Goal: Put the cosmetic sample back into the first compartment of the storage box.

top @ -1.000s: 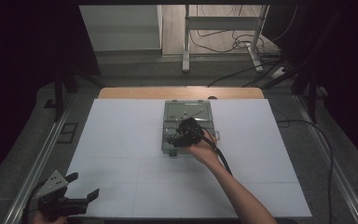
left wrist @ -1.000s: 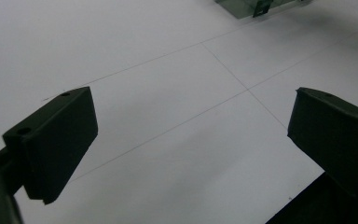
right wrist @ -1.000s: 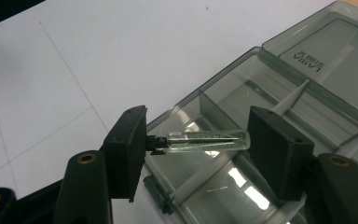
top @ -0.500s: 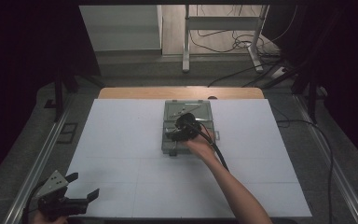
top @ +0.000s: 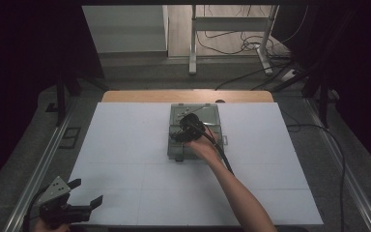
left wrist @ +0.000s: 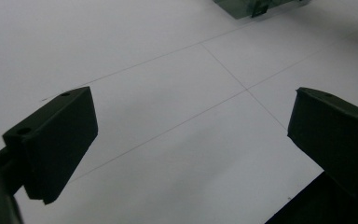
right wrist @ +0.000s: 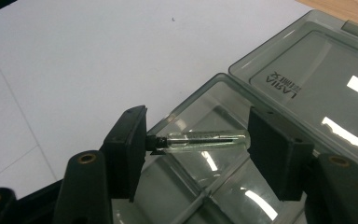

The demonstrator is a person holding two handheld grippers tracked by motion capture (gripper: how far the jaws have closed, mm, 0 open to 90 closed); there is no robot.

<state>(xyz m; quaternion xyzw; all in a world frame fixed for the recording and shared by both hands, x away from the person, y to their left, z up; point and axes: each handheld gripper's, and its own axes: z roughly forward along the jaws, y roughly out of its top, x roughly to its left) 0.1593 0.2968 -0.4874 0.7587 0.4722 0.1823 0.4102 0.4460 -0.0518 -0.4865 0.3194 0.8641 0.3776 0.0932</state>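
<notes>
A grey see-through compartment box (top: 193,112) lies open at the middle of the white table, its lid (right wrist: 307,70) folded back flat. My right gripper (top: 186,131) hovers over its compartments, shut on a small clear tube-like tool with a black tip (right wrist: 205,139). The tool is held lengthwise, one end against each jaw. My left gripper (top: 86,191) rests at the near left corner of the table, open with nothing between its jaws (left wrist: 191,135). A corner of the box (left wrist: 251,5) shows far off in the left gripper view.
A white sheet (top: 125,145) with thin grid lines covers the table, with a wooden strip (top: 140,95) along its far edge. Metal rails (top: 43,159) run along both sides. A stand's legs and cables (top: 232,43) lie on the floor beyond.
My right gripper has moved a little farther away from the person over the box, still holding the clear tool. The left gripper has not moved.
</notes>
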